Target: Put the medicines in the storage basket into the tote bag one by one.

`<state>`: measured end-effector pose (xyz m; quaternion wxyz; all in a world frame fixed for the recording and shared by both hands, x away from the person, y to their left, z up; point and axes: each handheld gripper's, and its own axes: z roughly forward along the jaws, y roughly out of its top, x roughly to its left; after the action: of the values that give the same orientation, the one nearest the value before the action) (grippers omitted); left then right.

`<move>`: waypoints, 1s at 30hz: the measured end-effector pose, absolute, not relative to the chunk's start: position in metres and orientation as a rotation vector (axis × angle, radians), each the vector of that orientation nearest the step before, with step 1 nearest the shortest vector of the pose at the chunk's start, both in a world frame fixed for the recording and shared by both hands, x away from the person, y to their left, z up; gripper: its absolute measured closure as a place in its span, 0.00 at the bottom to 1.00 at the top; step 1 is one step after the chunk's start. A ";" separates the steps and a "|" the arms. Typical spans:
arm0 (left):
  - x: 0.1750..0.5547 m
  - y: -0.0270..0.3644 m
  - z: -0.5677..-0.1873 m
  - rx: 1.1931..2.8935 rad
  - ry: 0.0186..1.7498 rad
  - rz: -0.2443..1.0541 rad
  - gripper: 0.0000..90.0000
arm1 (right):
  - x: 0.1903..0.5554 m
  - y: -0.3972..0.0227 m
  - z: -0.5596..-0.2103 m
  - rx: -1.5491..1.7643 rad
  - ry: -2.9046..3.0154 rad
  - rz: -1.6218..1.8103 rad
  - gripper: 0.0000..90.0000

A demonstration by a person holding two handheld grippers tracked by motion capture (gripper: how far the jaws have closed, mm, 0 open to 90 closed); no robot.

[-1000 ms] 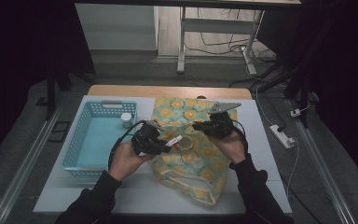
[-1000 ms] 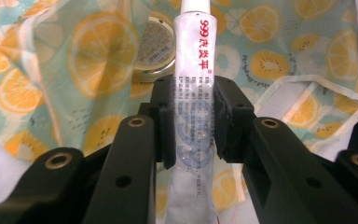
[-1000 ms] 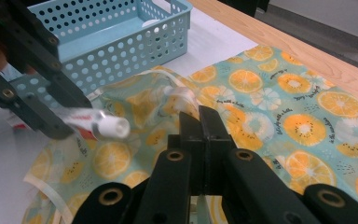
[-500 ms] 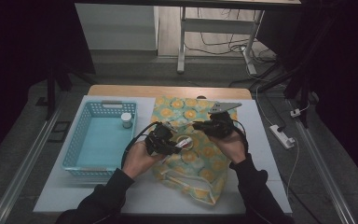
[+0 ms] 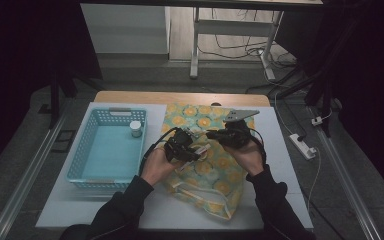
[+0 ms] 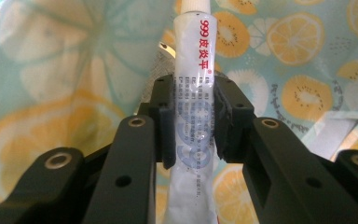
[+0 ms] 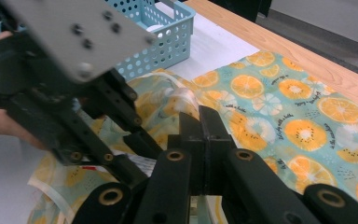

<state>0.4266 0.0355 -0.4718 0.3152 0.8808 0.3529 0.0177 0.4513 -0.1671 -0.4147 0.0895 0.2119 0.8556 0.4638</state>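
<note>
A white ointment tube with red "999" print stands upright between the jaws of my left gripper, which is shut on it. In the high view this gripper holds the tube over a teal tote bag printed with orange slices. My right gripper is just right of it, over the bag's middle. In the right gripper view its jaws are pressed together, seemingly pinching bag fabric. There the left gripper is close at the left.
A light blue perforated basket stands left of the bag with a small white jar at its far right corner. The bag's handles lie toward the person. A power strip lies on the floor to the right.
My left gripper has carried the tube to the right, from beside the basket to close beside the right gripper. The right gripper has stayed put.
</note>
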 end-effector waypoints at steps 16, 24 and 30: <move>0.456 0.044 -0.483 2.294 1.087 0.070 0.79 | 0.450 -0.166 -0.414 0.612 2.550 1.374 1.00; 0.463 0.047 -0.487 2.300 1.145 0.106 0.79 | 0.450 -0.165 -0.416 0.615 2.558 1.368 1.00; 0.467 0.047 -0.490 2.302 1.168 0.136 0.79 | 0.452 -0.166 -0.417 0.626 2.559 1.363 1.00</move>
<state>0.4669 0.0469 -0.4903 0.2749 0.8563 0.4344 0.0505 0.4517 -0.1656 -0.4175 0.0873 0.2103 0.8594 0.4578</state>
